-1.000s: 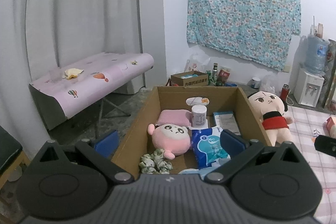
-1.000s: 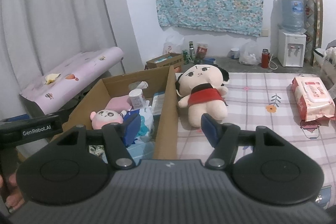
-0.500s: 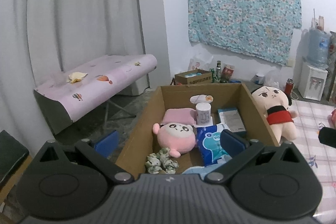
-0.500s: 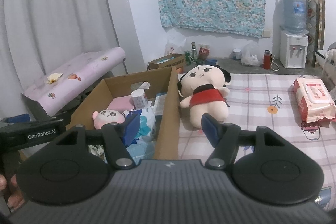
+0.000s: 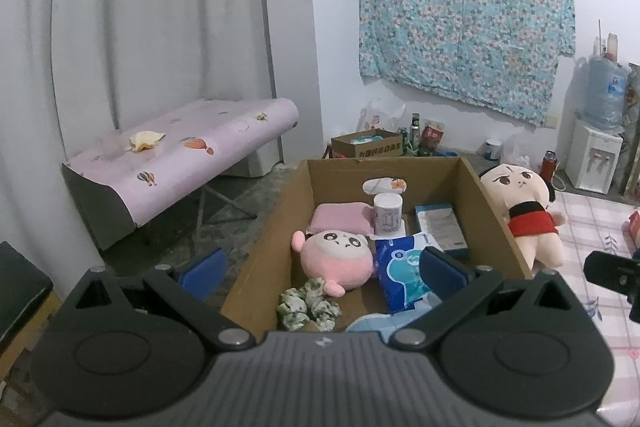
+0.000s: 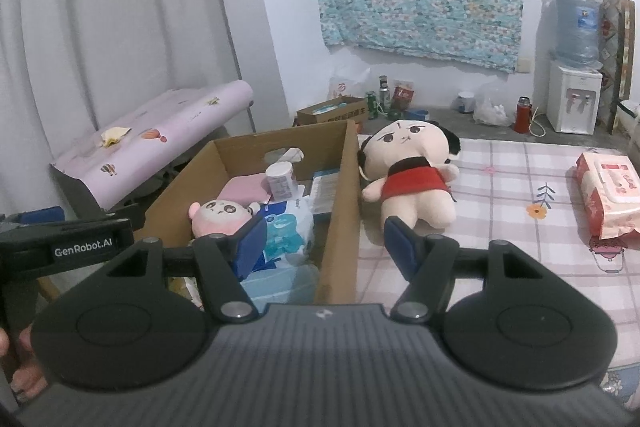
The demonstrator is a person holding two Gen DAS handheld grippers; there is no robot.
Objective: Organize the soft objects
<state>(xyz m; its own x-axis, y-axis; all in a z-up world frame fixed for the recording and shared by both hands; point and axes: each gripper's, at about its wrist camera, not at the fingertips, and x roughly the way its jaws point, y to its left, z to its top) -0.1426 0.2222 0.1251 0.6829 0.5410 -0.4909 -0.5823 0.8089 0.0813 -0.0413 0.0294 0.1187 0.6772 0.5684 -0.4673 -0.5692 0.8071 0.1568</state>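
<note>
1. Above the cardboard box, the left gripper hangs with jaws wide and empty; a pink plush, blue tissue pack and green scrunchie already lie inside, apparently sorted.
2. Over the checked bedspread, the right gripper also stands open, holding nothing; the red-shirted doll lies just outside the box wall, likely the next pick, with a wipes pack well apart. That wall rises between the doll and the box's inside.

Box: I see plain matt cardboard.
Doll: soft plush cloth.
Tissue pack: glossy plastic wrap.
Surface: checked cloth, smooth.
</note>
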